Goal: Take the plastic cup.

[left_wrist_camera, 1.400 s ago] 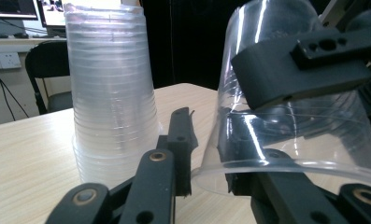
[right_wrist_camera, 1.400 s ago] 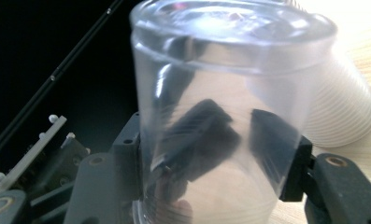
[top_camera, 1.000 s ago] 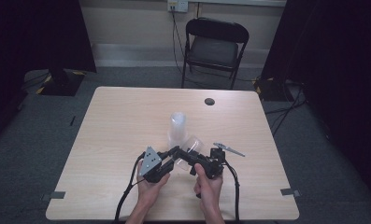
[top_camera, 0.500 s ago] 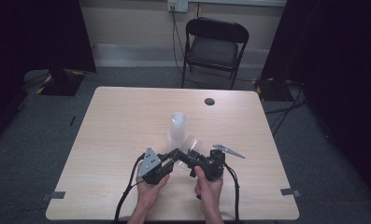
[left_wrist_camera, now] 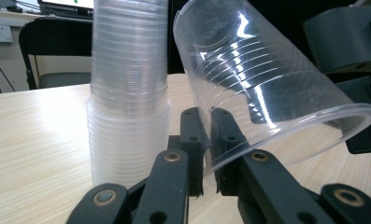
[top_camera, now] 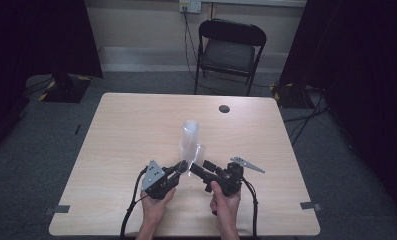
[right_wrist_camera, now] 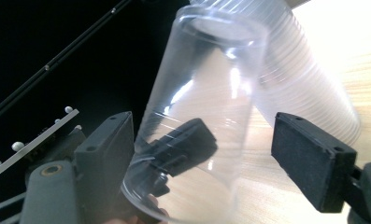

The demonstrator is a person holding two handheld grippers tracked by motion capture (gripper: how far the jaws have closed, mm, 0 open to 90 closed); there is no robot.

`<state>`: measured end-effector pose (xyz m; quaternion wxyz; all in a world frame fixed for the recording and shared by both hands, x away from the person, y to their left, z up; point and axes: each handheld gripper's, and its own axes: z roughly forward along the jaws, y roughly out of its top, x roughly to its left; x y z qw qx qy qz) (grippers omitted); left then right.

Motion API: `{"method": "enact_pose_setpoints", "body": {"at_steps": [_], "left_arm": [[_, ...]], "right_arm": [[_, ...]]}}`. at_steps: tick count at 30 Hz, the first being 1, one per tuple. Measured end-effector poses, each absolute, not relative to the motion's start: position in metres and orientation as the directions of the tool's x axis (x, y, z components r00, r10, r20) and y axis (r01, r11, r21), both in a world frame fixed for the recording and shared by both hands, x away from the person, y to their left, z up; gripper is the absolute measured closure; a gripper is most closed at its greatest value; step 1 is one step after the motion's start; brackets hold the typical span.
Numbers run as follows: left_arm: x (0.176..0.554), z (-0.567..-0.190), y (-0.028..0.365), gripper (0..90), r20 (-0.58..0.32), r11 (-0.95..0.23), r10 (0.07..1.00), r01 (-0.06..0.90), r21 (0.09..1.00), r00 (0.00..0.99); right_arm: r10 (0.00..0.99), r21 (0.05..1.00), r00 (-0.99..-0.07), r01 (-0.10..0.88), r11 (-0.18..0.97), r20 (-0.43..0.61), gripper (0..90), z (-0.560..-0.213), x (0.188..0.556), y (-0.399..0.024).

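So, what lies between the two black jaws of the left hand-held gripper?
The rim wall of a clear plastic cup, pinched there, as the left gripper view shows.

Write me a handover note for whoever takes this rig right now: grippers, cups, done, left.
Left gripper: shut on the rim wall of the single clear plastic cup, holding it tilted, base up.
Right gripper: jaws just opened; they straddle the cup, pads off it.
Stack of cups: upright mid-table, beside the held cup.
Done: one cup separated, passed to the left.
Left: probably set it down, then pull the next.

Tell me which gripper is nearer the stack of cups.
Left. The left gripper sits just in front of the stack of cups, pinching the loose cup's rim; the right gripper stands farther right, jaws open.
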<state>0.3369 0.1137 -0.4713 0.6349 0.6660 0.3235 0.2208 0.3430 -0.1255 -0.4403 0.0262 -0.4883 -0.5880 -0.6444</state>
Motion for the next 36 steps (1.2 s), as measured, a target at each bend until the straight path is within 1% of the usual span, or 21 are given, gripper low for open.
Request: {"method": "enact_pose_setpoints", "body": {"at_steps": [3, 5, 12, 15, 18, 26, 36], "left_arm": [[0.337, -0.471, 0.118, 84.7, -0.119, 0.012, 0.709, 0.156, 0.988, 0.695], [0.337, -0.471, 0.118, 84.8, -0.136, 0.024, 0.705, 0.169, 0.985, 0.696], [0.336, -0.467, 0.126, 84.9, -0.137, 0.02, 0.694, 0.172, 0.985, 0.707], [0.336, -0.465, 0.128, 84.9, -0.124, -0.001, 0.685, 0.171, 0.985, 0.718], [0.337, -0.466, 0.13, 85.1, -0.132, -0.004, 0.681, 0.183, 0.983, 0.72], [0.337, -0.466, 0.133, 85.4, -0.105, -0.063, 0.676, 0.199, 0.978, 0.729], [0.34, -0.463, 0.137, 85.5, -0.089, -0.11, 0.653, 0.21, 0.971, 0.752]], "right_arm": [[0.543, 0.742, -0.531, 0.598, -0.305, 0.651, 21.1, -0.441, 0.342, -0.128], [0.545, 0.747, -0.535, 0.592, -0.302, 0.645, 21.1, -0.442, 0.341, -0.129], [0.556, 0.779, -0.567, 0.564, -0.276, 0.608, 21.1, -0.443, 0.34, -0.132], [0.565, 0.798, -0.587, 0.548, -0.251, 0.58, 20.9, -0.443, 0.339, -0.132], [0.576, 0.812, -0.598, 0.538, -0.225, 0.557, 20.9, -0.443, 0.339, -0.132], [0.621, 0.865, -0.637, 0.483, -0.14, 0.456, 20.6, -0.445, 0.337, -0.134], [0.685, 0.903, -0.648, 0.428, -0.034, 0.333, 20.6, -0.445, 0.332, -0.133]]}}
